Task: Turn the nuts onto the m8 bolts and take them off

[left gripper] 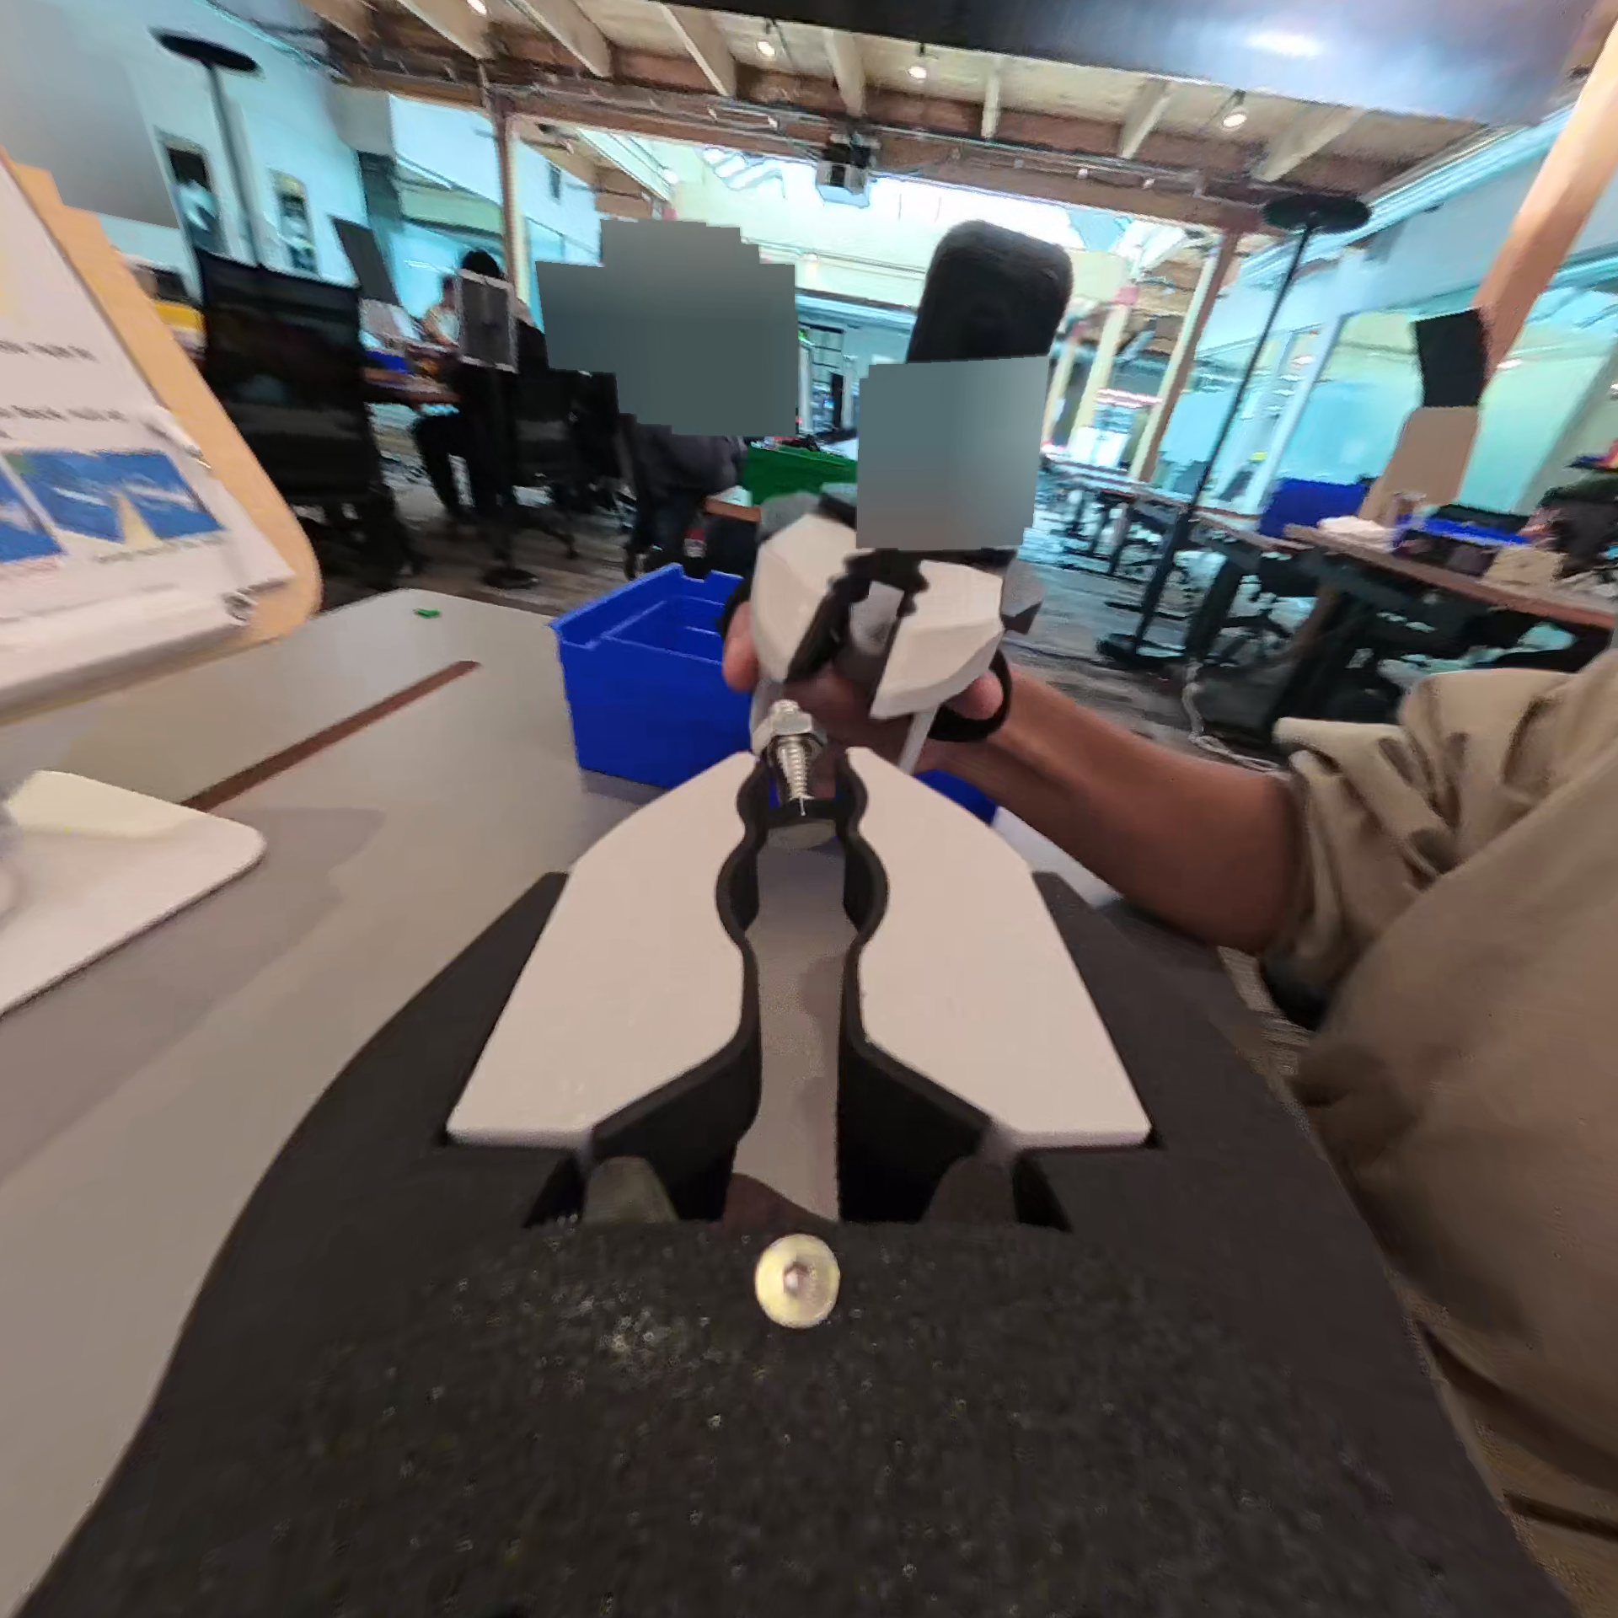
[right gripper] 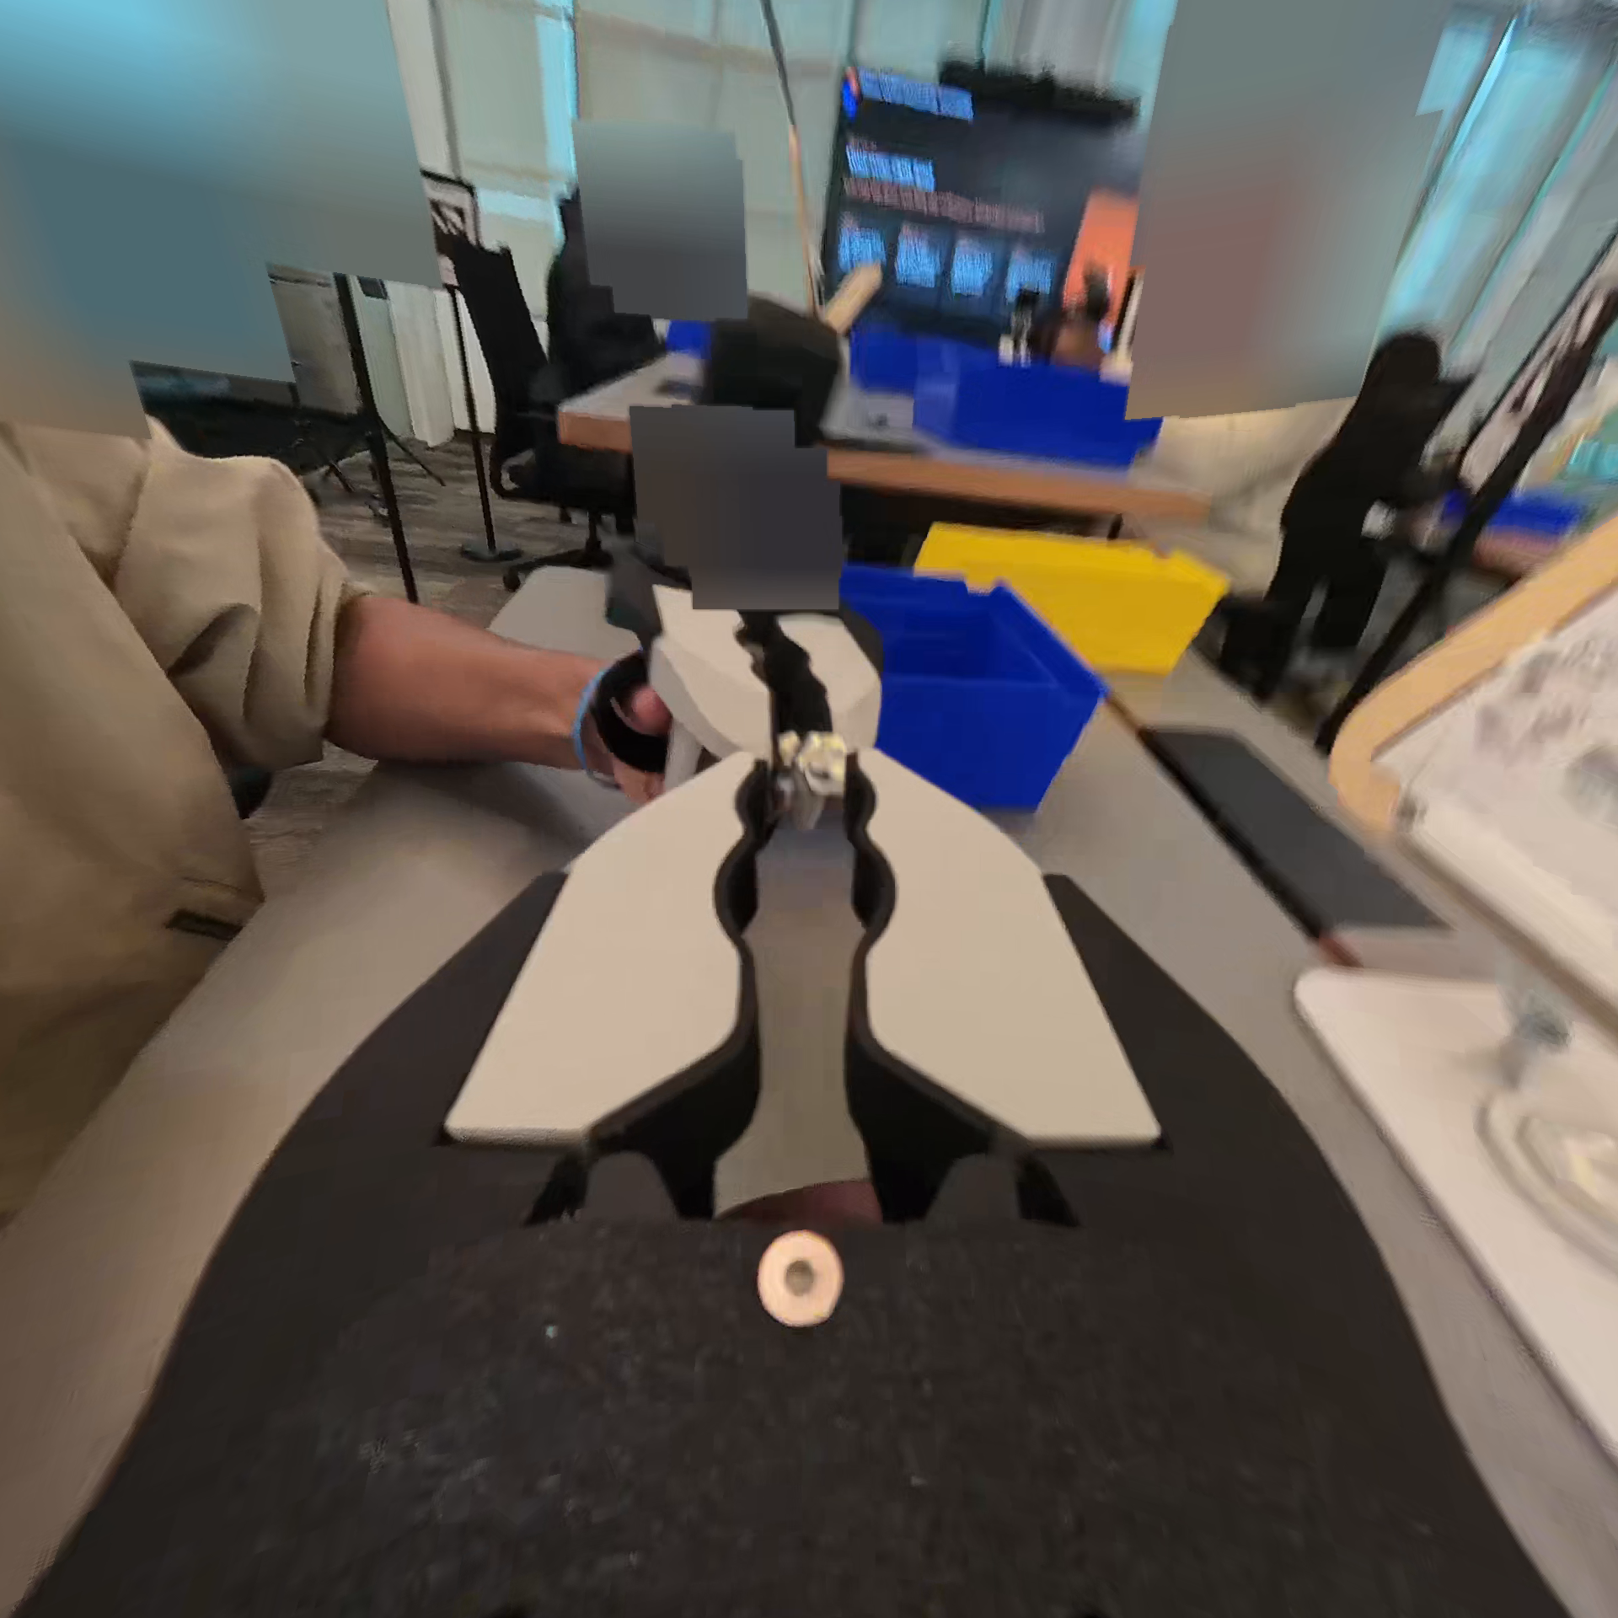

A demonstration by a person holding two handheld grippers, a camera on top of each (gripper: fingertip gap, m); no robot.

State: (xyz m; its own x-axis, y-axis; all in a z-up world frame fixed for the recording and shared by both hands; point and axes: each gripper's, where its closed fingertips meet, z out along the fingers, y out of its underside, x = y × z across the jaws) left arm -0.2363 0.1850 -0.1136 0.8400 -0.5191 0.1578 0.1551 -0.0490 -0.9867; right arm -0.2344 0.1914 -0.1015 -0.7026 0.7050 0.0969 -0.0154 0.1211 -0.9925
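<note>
So the left tongs (left gripper: 801, 810) are clamped on the head end of the bolt (left gripper: 795, 779), right at the tips, with the threaded shank poking out away from the camera toward the other tool. Makes sense to me: pinch the head, leave all the thread free for the nut to travel on.

The nut (left gripper: 791, 725) sits on the thread a little way along, and the right tongs (right gripper: 810, 779) meet it nose to nose, closed around it in the right wrist view. That view is pretty smeared though, so I can't tell how squarely the flats are caught. I'd guess one tool is the vise and the other does the spinning. Whether the nut is going on or coming off, no way to know from this.

All of this happens in the air above the worktop (left gripper: 368, 788), not resting on it, which gives both wrists room to twist. The hand (left gripper: 840, 700) on the right tool is wrapped round its grip, just behind the nut.

Further out, a blue bin (left gripper: 648, 692) stands near the far edge of the worktop, just behind the tool tips, and a yellow bin (right gripper: 1077, 604) sits just beyond it. A white stand base (left gripper: 105, 867) with a tilted printed sheet is off on the left side.
</note>
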